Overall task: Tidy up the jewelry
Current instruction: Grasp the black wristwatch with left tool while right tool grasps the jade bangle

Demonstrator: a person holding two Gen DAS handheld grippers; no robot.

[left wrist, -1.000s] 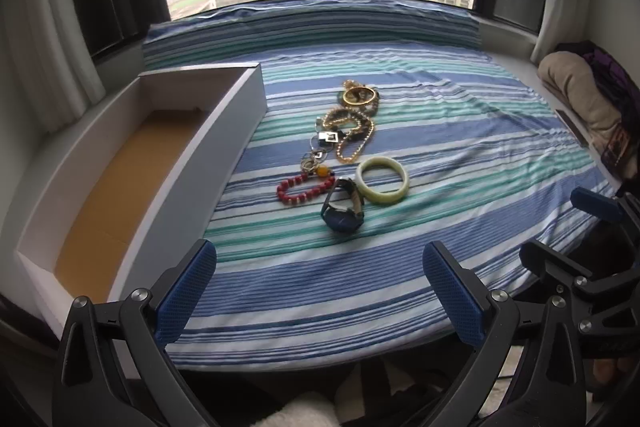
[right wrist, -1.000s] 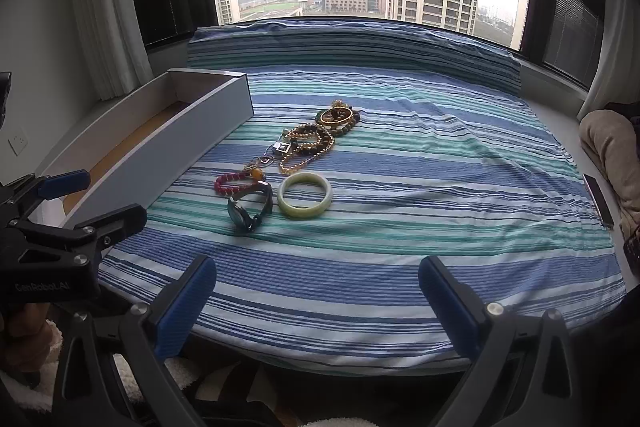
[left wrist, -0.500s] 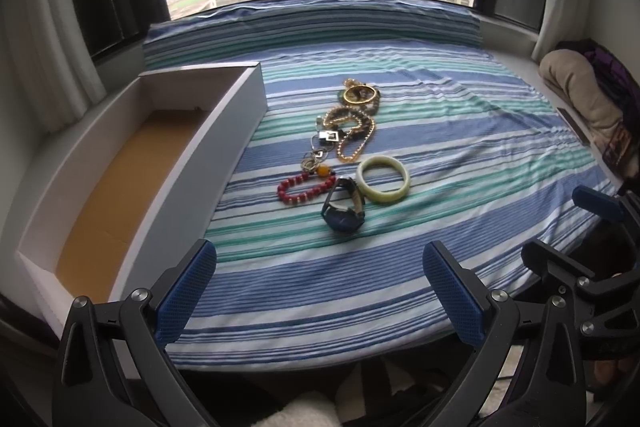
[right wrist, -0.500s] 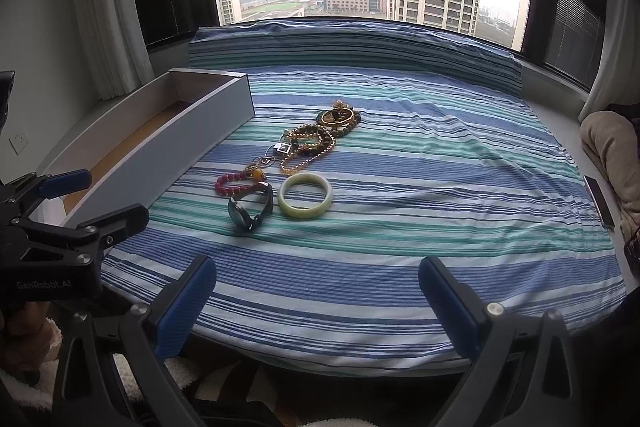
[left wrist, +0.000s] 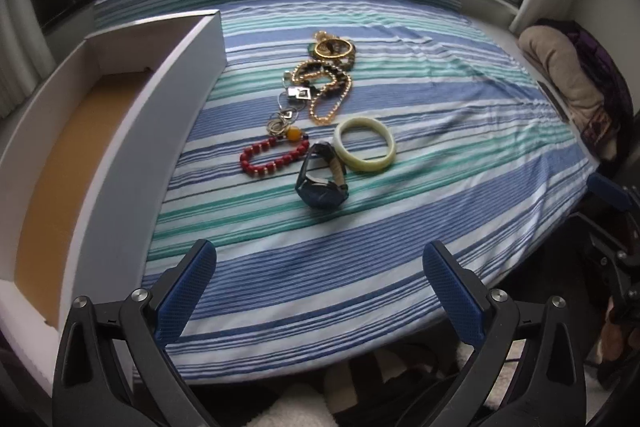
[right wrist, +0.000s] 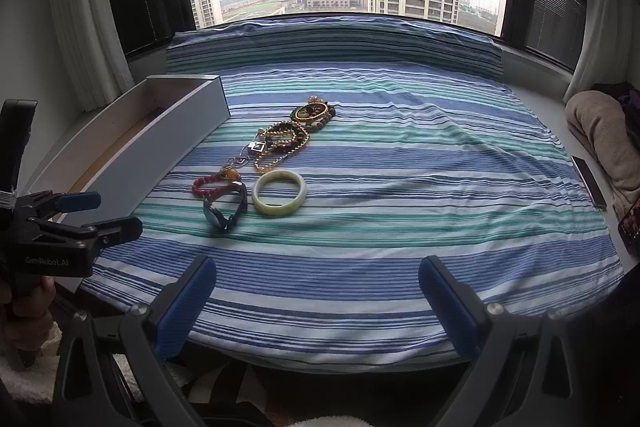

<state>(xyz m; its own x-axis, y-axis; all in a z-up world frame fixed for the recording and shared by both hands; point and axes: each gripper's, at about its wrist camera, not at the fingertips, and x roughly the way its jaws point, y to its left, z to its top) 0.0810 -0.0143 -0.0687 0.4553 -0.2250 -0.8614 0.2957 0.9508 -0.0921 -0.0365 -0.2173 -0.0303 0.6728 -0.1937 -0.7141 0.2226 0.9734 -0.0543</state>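
Observation:
Jewelry lies in a loose line on the striped cloth (left wrist: pixel 440 131): a dark blue watch (left wrist: pixel 322 183) (right wrist: pixel 224 213), a pale green bangle (left wrist: pixel 365 145) (right wrist: pixel 279 193), a red bead bracelet (left wrist: pixel 272 155) (right wrist: pixel 210 185), gold bead chains (left wrist: pixel 326 91) (right wrist: pixel 282 143) and a gold bangle (left wrist: pixel 334 47) (right wrist: pixel 314 111) farthest back. A long white box (left wrist: pixel 120 163) (right wrist: pixel 176 143) with a brown floor stands open at the left. My left gripper (left wrist: pixel 320 273) is open, short of the watch. My right gripper (right wrist: pixel 318 281) is open too, near the cloth's front edge.
Folded beige and purple fabric (left wrist: pixel 572 83) (right wrist: pixel 600 131) lies at the right edge beside a dark flat phone (right wrist: pixel 588 179). The left gripper's body (right wrist: pixel 60 239), held by a hand, shows at the right wrist view's left. A window is behind.
The left wrist view has tilted down and moved slightly nearer the jewelry. The right gripper has crept forward a little. Nothing has been picked up.

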